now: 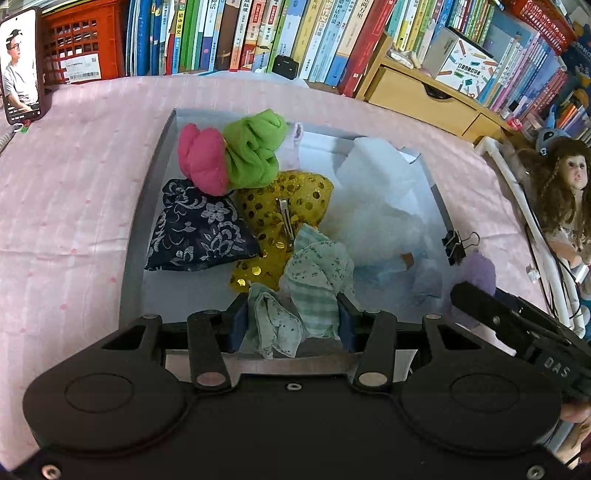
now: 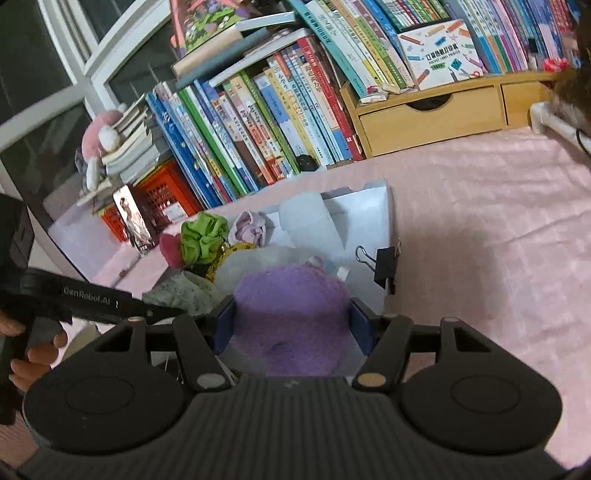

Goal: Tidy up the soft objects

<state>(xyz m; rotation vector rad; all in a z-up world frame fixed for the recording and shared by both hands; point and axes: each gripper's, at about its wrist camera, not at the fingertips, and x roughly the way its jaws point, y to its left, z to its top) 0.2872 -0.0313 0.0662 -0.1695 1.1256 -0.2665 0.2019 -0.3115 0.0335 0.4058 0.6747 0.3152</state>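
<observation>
A grey box (image 1: 147,206) on the pink cloth holds soft things: a pink and green cloth bundle (image 1: 236,155), a dark floral pouch (image 1: 199,229), a gold sequin piece (image 1: 291,199), white wadding (image 1: 380,192). My left gripper (image 1: 291,321) is shut on a pale green patterned cloth (image 1: 314,280) over the box's near edge. My right gripper (image 2: 291,325) is shut on a purple fluffy thing (image 2: 291,314) at the box's right side, also seen in the left wrist view (image 1: 476,269).
A black binder clip (image 1: 456,245) grips the box's right wall, also in the right wrist view (image 2: 384,266). Books (image 1: 258,33) and a wooden drawer unit (image 1: 421,99) line the back. A phone (image 1: 22,62) stands far left, a doll (image 1: 565,184) at the right.
</observation>
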